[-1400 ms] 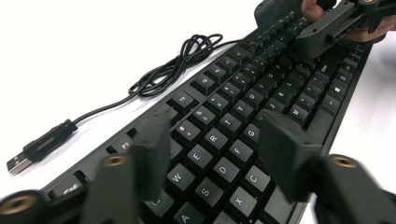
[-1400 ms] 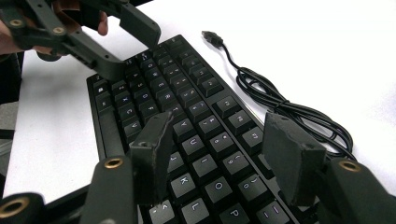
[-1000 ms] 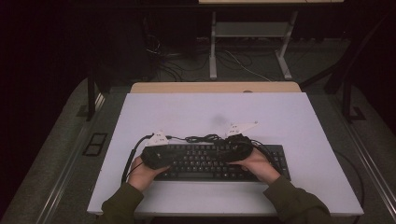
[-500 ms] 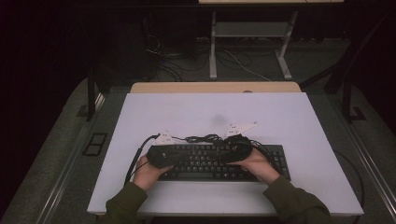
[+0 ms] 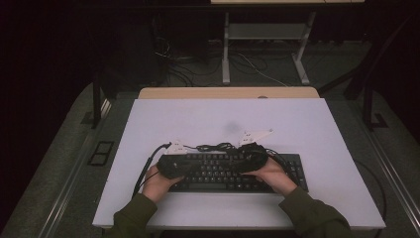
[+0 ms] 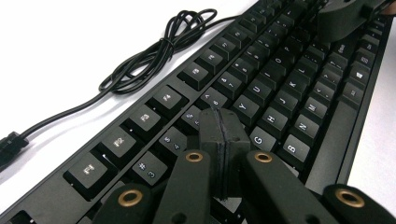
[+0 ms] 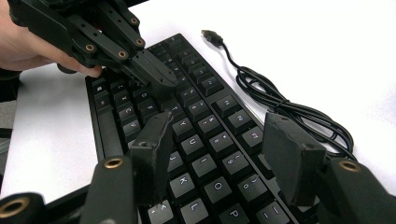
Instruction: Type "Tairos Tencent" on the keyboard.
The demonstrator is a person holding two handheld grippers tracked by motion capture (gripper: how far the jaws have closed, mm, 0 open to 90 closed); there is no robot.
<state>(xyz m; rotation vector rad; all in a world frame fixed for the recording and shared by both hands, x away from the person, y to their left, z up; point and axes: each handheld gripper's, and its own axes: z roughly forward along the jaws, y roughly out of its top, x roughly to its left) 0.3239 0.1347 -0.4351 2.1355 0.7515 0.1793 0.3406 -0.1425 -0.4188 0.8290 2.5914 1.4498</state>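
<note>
A black keyboard (image 5: pixel 292 171) lies near the front edge of the white table (image 5: pixel 198 124). Its black cable (image 5: pixel 215 147) lies coiled just behind it, and in the right gripper view the cable (image 7: pixel 280 105) ends in a USB plug (image 7: pixel 211 35). My left gripper (image 6: pixel 223 122) is shut, jaws pressed together with nothing between them, and its tip rests on the keys (image 6: pixel 246 108) of the keyboard's left half. In the high view the left gripper (image 5: pixel 184 166) points right. My right gripper (image 7: pixel 219 133) hovers open over the right half's keys (image 7: pixel 205 165), holding nothing; in the high view the right gripper (image 5: pixel 240 161) points left.
White tags (image 5: pixel 255 135) lie on the table behind the keyboard. A wooden desk edge (image 5: pixel 228 92) borders the table's far side. Beyond it stand a metal frame (image 5: pixel 226 49) and floor cables (image 5: pixel 257 64). Broad bare tabletop stretches behind and beside the keyboard.
My left hand has shifted slightly to the right along the keyboard. The right hand and the keyboard have stayed put.
</note>
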